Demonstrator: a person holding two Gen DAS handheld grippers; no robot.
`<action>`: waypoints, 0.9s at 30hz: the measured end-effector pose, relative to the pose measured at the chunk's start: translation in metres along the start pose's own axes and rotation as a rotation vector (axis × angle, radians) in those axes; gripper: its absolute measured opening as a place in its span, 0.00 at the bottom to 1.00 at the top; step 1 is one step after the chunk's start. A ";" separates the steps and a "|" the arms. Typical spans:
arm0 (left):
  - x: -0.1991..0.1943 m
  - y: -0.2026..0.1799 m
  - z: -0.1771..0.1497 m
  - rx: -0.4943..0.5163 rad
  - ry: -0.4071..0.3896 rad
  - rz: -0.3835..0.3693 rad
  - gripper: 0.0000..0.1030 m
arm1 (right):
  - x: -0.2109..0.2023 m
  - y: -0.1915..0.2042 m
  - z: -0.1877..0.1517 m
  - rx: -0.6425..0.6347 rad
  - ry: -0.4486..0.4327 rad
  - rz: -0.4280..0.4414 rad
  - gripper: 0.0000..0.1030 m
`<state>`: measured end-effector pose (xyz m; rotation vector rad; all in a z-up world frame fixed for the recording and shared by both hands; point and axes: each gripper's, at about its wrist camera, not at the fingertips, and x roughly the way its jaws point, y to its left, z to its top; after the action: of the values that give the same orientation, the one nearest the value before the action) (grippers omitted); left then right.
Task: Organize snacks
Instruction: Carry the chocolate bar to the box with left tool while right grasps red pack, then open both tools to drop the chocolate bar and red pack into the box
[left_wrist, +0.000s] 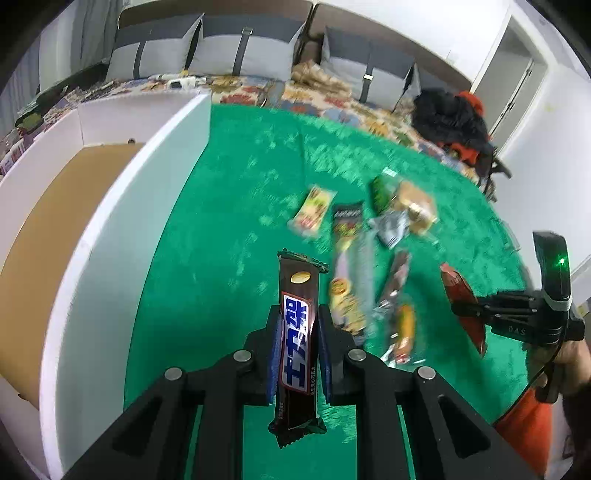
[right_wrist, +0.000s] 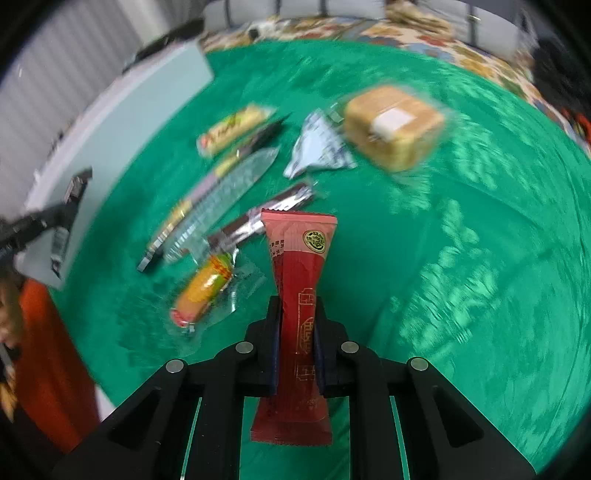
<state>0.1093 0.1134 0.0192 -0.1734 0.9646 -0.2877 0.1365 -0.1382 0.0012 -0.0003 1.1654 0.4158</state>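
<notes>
My left gripper (left_wrist: 297, 317) is shut on a brown chocolate bar (left_wrist: 299, 288) with a blue and white label, held upright above the green cloth (left_wrist: 240, 177). In the right wrist view my right gripper (right_wrist: 297, 310) is shut on a red snack packet (right_wrist: 301, 251) with gold print, also lifted off the cloth. The left wrist view shows that right gripper (left_wrist: 469, 306) at the far right with the red packet (left_wrist: 458, 288) in its jaws. Several loose snacks lie between the two grippers, among them a wrapped sausage (right_wrist: 205, 288) and a long clear packet (right_wrist: 225, 192).
A white box (left_wrist: 122, 221) with a brown cardboard floor stands along the left of the cloth. A wrapped bread loaf (right_wrist: 393, 125) and a silver packet (right_wrist: 317, 147) lie farther back. Grey cushions (left_wrist: 218, 51) and a patterned cover are behind. An orange sleeve (right_wrist: 48, 354) shows at the left.
</notes>
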 end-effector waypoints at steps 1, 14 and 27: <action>-0.004 0.000 0.002 -0.008 -0.009 -0.014 0.17 | -0.007 -0.002 0.000 0.020 -0.014 0.009 0.14; -0.095 0.088 0.052 -0.127 -0.164 0.012 0.17 | -0.081 0.115 0.091 0.000 -0.221 0.285 0.14; -0.104 0.235 0.053 -0.219 -0.122 0.306 0.17 | -0.010 0.317 0.186 -0.145 -0.181 0.470 0.15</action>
<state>0.1357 0.3705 0.0662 -0.2373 0.8859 0.1099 0.1978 0.1915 0.1522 0.1845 0.9490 0.8973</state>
